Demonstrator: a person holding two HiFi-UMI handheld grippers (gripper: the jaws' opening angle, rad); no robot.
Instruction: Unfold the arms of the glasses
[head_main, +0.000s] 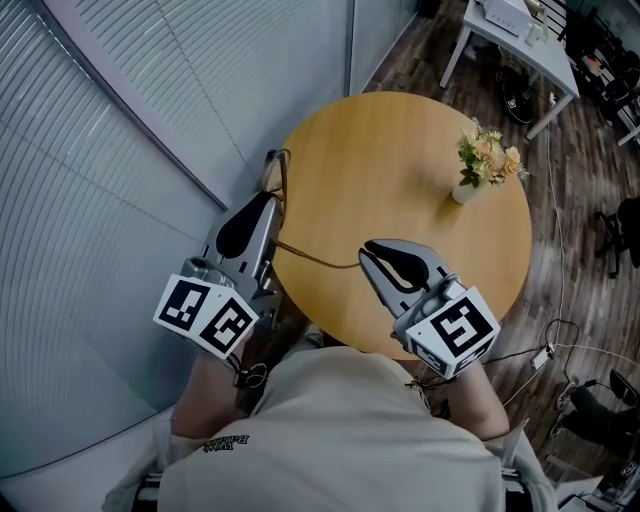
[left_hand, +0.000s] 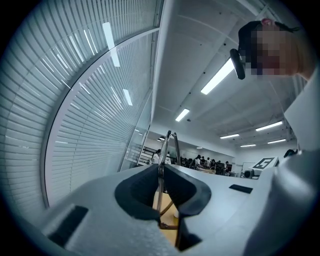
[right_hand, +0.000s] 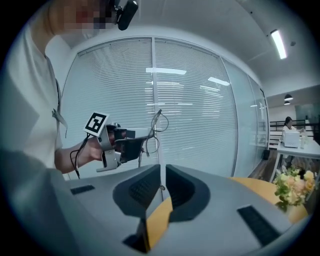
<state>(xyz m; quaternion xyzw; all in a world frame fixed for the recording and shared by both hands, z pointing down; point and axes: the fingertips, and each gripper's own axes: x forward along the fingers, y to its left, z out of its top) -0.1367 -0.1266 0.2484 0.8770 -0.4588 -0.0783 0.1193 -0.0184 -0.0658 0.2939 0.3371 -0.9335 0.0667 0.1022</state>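
The left tool (left_hand: 161, 172) is clamped on the frame of the glasses (right_hand: 155, 132) at the left edge of the round wooden counter (head_main: 400, 170), beside a blind-covered glass wall (head_main: 120, 150). The right tool (right_hand: 161, 172), jaws almost together, pinches the tip of one temple arm (head_main: 318, 261) stretched over the counter. A flower vase (head_main: 487, 160) stands well apart.

No readable text; shirt print (head_main: 226, 441) too blurred to read.

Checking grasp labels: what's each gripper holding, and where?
Left gripper pinches the glasses at the frame; right gripper appears to pinch the tip of one arm.
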